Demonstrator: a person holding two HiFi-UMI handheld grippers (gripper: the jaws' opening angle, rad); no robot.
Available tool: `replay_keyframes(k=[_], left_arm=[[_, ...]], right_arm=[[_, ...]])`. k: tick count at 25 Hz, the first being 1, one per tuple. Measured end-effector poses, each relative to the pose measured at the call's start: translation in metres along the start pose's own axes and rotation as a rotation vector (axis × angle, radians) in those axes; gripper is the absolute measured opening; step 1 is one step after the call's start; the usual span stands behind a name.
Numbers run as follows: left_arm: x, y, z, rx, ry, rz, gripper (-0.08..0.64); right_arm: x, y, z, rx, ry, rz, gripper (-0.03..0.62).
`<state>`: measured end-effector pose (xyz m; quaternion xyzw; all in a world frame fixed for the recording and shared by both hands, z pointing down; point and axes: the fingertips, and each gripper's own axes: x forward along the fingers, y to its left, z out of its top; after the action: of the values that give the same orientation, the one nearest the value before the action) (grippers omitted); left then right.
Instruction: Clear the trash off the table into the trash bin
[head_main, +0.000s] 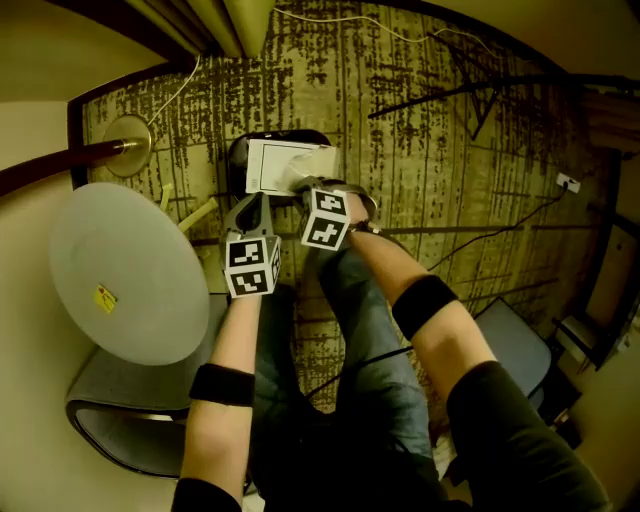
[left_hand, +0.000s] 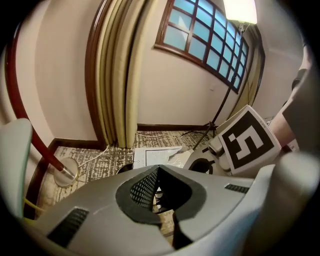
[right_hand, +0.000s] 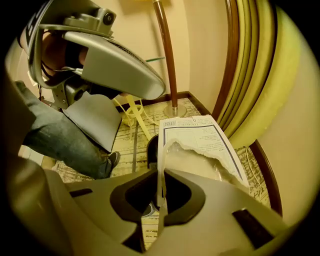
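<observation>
Head view: right gripper (head_main: 301, 184) pinches the torn envelope (head_main: 275, 165) directly above the trash bin (head_main: 236, 160) — left gripper (head_main: 249, 205) closed, empty.

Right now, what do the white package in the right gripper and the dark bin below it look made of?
White package: matte paper, judging by its ragged torn edge and printed label. Dark bin: smooth, possibly plastic; mostly hidden, so uncertain.
</observation>
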<state>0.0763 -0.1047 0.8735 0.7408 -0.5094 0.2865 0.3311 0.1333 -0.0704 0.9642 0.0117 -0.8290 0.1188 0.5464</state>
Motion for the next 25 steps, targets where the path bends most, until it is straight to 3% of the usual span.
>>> replay_keyframes(k=[9,14,23,25], left_arm=[[0.075,0.018,-0.052,-0.042,0.032,0.007,0.007],[0.091,0.027,-0.068,-0.059,0.043,0.017,0.007],[0.089,0.029,-0.076,-0.076,0.052,0.02,0.007],[0.087,0.028,-0.074,-0.078,0.05,0.017,0.007]], right_arm=[[0.087,-0.009,-0.034,-0.041,0.041,0.049,0.043],[0.113,-0.011,-0.042,-0.009,0.054,0.062,0.046],[0.117,-0.023,-0.053,0.044,0.084,-0.014,0.167],[0.113,-0.026,-0.05,0.049,0.078,-0.029,0.167]])
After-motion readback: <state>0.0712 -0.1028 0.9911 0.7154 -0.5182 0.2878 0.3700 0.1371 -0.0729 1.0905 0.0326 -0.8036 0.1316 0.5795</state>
